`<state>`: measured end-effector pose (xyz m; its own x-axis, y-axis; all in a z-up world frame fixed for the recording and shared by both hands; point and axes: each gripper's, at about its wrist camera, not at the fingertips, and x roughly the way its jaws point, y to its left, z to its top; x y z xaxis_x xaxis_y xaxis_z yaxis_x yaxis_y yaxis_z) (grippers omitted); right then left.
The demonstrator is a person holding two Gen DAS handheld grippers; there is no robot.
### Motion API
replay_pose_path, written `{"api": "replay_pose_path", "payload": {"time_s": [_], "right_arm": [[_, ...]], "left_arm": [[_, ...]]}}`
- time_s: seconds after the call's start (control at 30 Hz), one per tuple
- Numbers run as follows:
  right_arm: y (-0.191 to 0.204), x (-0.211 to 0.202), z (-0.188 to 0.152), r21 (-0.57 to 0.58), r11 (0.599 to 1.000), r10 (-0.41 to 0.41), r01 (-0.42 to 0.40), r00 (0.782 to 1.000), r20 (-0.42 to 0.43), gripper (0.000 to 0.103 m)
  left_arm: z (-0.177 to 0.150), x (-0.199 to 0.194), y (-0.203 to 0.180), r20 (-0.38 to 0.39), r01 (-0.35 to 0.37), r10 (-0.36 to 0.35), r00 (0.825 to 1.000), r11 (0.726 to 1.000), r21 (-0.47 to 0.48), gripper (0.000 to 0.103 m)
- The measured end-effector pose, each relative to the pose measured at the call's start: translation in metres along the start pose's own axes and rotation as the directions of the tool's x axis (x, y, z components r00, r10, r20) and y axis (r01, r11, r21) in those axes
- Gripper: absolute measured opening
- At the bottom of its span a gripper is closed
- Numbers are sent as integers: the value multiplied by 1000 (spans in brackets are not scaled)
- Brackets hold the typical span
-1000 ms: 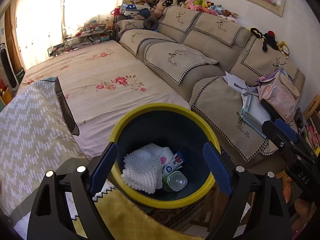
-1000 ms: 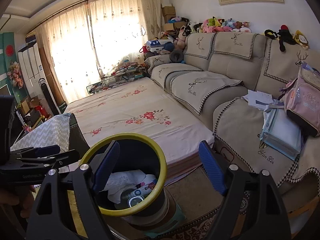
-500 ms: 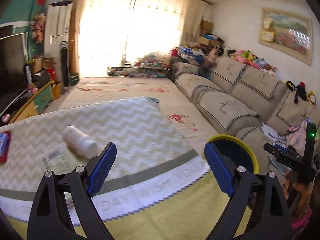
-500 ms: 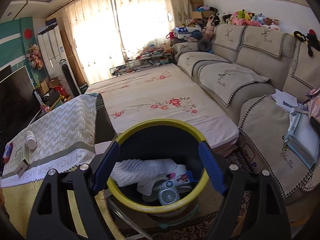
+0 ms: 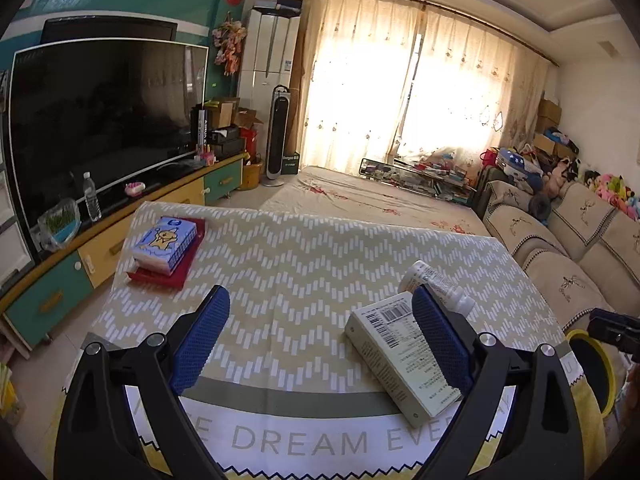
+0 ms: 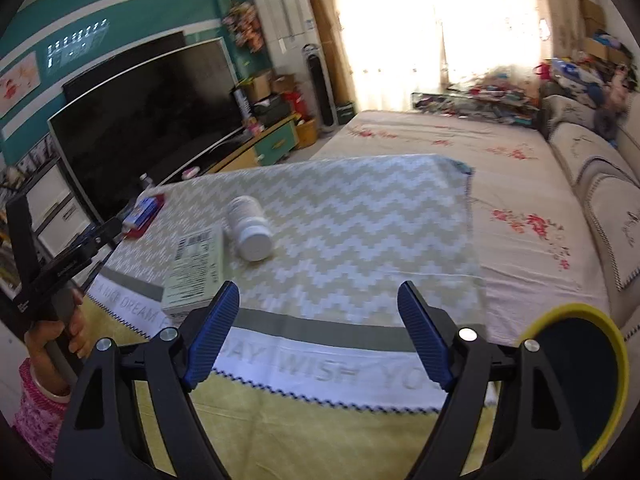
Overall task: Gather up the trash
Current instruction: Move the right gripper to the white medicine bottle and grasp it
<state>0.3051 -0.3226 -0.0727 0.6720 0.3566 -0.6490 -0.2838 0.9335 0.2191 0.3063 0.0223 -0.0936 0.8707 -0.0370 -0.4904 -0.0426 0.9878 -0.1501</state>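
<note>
A pale green carton with a barcode (image 5: 394, 354) (image 6: 196, 270) lies on the zigzag tablecloth (image 5: 304, 272), and a white bottle (image 5: 438, 286) (image 6: 250, 232) lies on its side just behind it. My left gripper (image 5: 320, 340) hangs over the near table edge with its jaws opening and nothing between them; the carton lies under its right finger. My right gripper (image 6: 318, 330) is open and empty, short of both items. The yellow-rimmed bin (image 6: 576, 376) (image 5: 592, 372) stands at the table's right.
A blue tissue pack on a red box (image 5: 166, 250) lies at the table's far left. A large TV (image 5: 100, 120) on a low cabinet lines the left wall. A sofa (image 5: 568, 248) runs along the right, with a floral-sheeted mattress (image 6: 500, 184) beyond the table.
Both grippers swung left, away from the bin and sofa, and now face the table. The carton and bottle came into close view; the bin slid to the right edge.
</note>
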Motion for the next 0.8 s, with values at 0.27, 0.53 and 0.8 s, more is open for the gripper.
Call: {"api": "replay_pose_path", "payload": {"time_s": [0.27,0.53,0.8], "right_arm": [[48,85,23,-192,981,-6,-13,996,-94,75],[51,128,28,-219,975,8,-46,985,-172,59],[61,152,40,-234,971,0,-45,983,-186,59]], "left_arm": [[-6,6,15,8,-21,21,1000,998,-63,91],[-6,2,3,10,-14,14,1000,999,-40,91],[-7,3,2,4,-11,11,1000,999,-44,91]]}}
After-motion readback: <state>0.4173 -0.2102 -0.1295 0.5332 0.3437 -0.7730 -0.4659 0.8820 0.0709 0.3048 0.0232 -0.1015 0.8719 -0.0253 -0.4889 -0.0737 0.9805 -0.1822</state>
